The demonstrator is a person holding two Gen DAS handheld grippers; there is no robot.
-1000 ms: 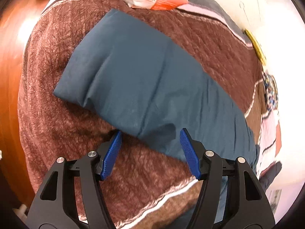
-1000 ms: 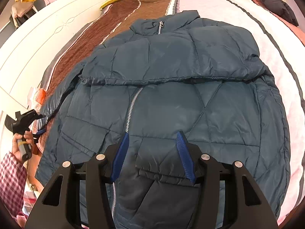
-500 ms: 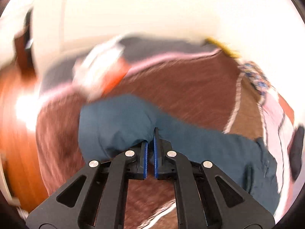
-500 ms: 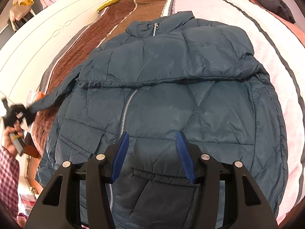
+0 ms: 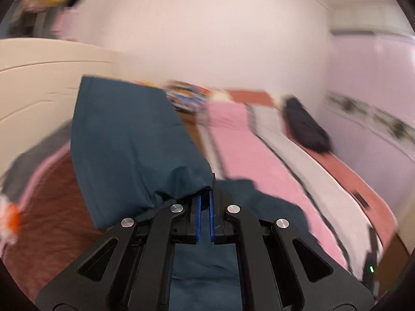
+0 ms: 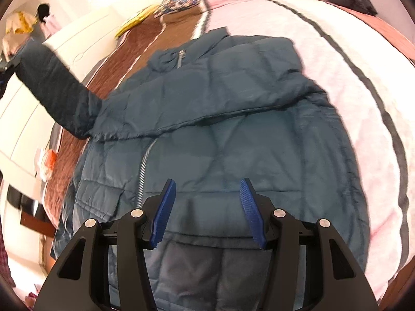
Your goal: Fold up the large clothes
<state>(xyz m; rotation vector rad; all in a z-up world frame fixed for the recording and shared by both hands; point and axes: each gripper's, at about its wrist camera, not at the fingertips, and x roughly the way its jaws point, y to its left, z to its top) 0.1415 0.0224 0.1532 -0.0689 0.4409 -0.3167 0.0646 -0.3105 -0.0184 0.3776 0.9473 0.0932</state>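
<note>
- Left hand-held gripper (image 5: 205,216), open a second ago, now clamps the teal quilted jacket's sleeve (image 5: 124,140), lifted off the striped bed (image 5: 249,153).
- Right hand-held gripper (image 6: 207,213) stays spread above the jacket (image 6: 233,134).

My left gripper (image 5: 205,216) is pinched tight on the dark teal jacket sleeve (image 5: 129,145), whose cloth bunches at my blue pads (image 5: 198,215) and rises up and leftward, lifted off the bed (image 5: 259,160). More teal fabric lies beneath my jaws. A black garment (image 5: 306,127) rests near the bed's far right edge, blurred.
</note>
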